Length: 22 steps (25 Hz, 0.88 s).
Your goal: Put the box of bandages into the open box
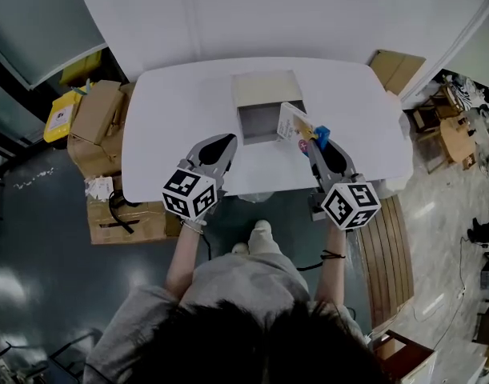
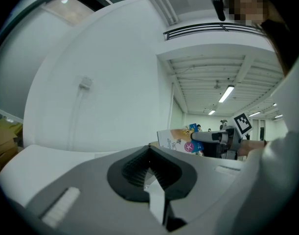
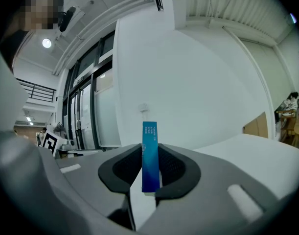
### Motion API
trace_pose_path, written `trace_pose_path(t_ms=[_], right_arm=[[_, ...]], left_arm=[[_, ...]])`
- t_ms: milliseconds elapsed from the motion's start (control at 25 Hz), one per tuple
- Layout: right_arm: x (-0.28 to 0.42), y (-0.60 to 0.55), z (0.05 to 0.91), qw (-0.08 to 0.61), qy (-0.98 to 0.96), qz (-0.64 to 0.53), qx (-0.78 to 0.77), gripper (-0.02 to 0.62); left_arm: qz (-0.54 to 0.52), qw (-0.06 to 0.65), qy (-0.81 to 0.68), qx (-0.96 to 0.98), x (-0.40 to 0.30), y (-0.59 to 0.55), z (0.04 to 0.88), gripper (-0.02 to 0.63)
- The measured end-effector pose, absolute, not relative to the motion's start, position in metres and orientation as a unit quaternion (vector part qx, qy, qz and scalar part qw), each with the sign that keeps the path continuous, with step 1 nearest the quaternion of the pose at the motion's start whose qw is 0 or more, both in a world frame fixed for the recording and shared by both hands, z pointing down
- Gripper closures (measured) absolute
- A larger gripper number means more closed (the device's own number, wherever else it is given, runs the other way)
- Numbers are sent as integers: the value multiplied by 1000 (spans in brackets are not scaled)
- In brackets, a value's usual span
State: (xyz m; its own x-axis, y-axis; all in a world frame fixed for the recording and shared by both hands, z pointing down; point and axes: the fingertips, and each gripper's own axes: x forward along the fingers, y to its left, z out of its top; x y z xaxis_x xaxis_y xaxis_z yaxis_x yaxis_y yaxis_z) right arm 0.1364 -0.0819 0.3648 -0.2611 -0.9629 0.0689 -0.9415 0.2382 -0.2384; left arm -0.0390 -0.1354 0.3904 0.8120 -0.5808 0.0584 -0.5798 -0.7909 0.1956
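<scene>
The right tongs (image 1: pixel 311 139) are clamped on the box of bandages (image 1: pixel 293 122), which is held above the white bench (image 1: pixel 172 118), just beside the right edge of the open box (image 1: pixel 266 88). In the right gripper view the bandage box stands upright between the pads, seen edge-on as a narrow blue strip. In the left gripper view its pale printed face shows off to the right, in the other tongs.

The left tongs (image 1: pixel 226 141) are together at the tips with nothing between them. They hover over the bench near the open box's lower left corner. The open box sits at the middle of the bench with its flap folded back on the far side. Cardboard cartons (image 1: pixel 98 126) are stacked on the floor left of the bench.
</scene>
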Motion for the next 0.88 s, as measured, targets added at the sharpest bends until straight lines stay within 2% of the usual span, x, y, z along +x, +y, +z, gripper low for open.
trace_pose_path(t_ms=[880], right_arm=[[165, -194, 408, -2, 856, -198, -477, 492]], left_arm=[[24, 143, -371, 917, 13, -208, 427, 618]])
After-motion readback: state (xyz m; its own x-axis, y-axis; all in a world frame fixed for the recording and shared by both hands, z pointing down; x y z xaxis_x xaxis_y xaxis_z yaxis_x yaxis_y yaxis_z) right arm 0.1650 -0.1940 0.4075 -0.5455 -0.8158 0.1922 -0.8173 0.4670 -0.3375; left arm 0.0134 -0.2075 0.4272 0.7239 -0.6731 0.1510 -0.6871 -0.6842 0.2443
